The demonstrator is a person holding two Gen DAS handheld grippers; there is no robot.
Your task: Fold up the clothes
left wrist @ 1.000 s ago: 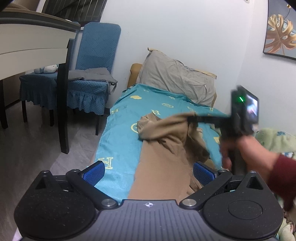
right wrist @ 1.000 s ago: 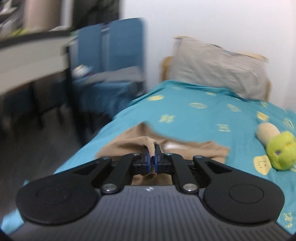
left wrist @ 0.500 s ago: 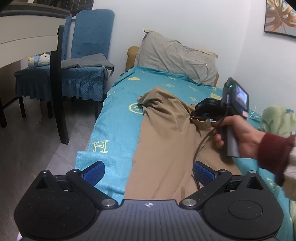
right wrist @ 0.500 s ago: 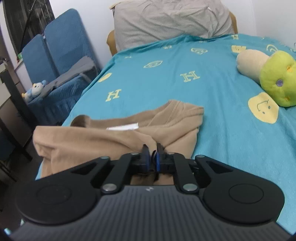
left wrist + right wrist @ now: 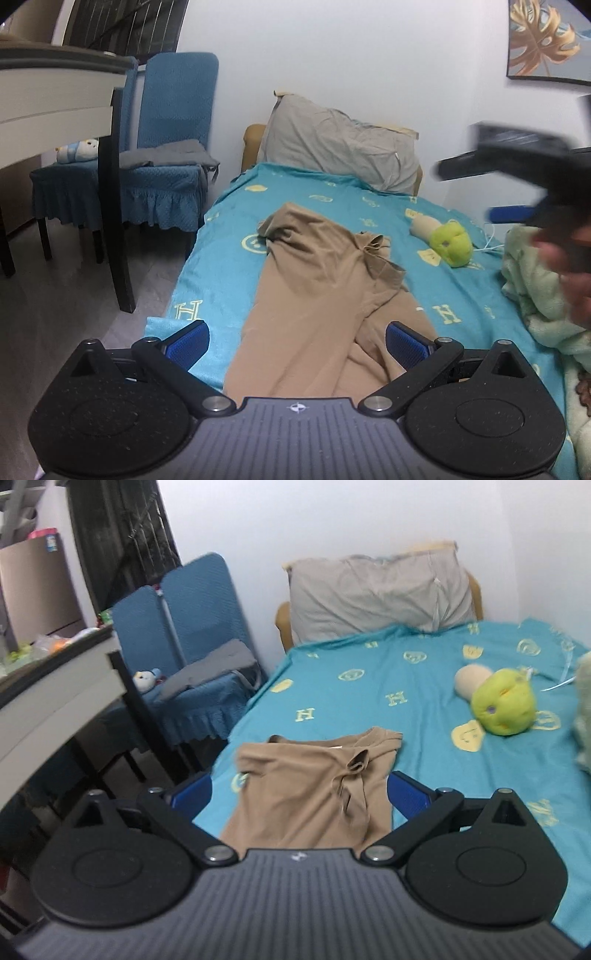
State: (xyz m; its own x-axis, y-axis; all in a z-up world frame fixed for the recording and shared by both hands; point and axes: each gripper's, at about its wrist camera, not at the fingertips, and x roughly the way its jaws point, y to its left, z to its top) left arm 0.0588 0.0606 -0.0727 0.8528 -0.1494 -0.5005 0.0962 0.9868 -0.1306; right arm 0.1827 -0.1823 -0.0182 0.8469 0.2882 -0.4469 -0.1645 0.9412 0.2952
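Standing wide apart, the jaws of the left gripper (image 5: 297, 338) hold nothing, their blue pads either side of the tan garment (image 5: 317, 306) below them. The right gripper (image 5: 300, 797) is likewise spread and empty, hovering over the garment's far end; in the left wrist view it shows as a dark blur at the right, gripped by a hand (image 5: 570, 280). The garment lies lengthwise along the left edge of the bed (image 5: 229, 206), rumpled at its far end, its near end running out of sight under the left gripper. A green plush toy (image 5: 500, 707) rests toward the bed's right side, well apart from the garment, and a grey pillow (image 5: 376, 590) leans at the head.
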